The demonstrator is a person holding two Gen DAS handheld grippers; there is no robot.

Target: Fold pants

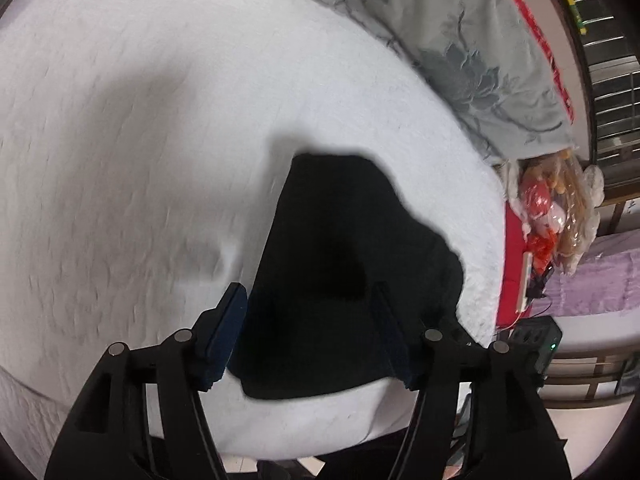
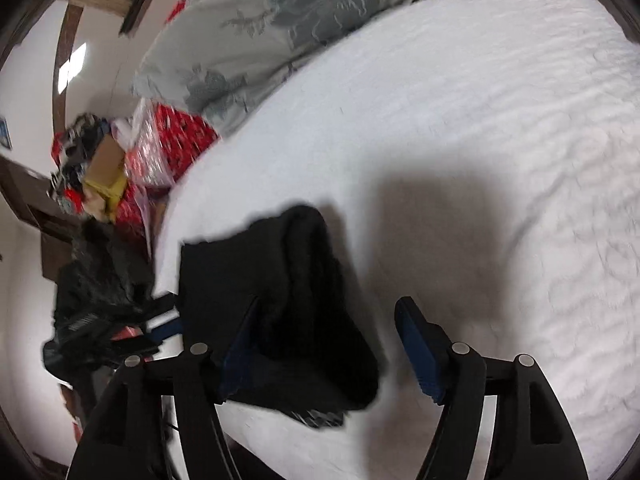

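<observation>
The black pants (image 1: 340, 280) lie bunched in a compact heap on the white bed cover (image 1: 140, 140), near the bed's edge. In the left wrist view they fill the middle, reaching from between the fingers up toward 12 o'clock. The left gripper (image 1: 312, 340) stands fairly wide above the heap, its pads not visibly pressing the cloth. The right gripper (image 2: 332, 344) is also wide; its left pad overlaps the pants (image 2: 288, 312), its right pad sits over bare cover.

A grey floral quilt (image 1: 460, 40) lies along the far side, at 1 o'clock. Only the left view shows a clear plastic bag of goods (image 1: 560, 208) and a purple cloth (image 1: 600, 280) at 3 o'clock. Only the right view shows red patterned packages (image 2: 168, 144), a cardboard box (image 2: 106, 164) and a dark heap (image 2: 100, 292) off the bed between 8 and 10 o'clock.
</observation>
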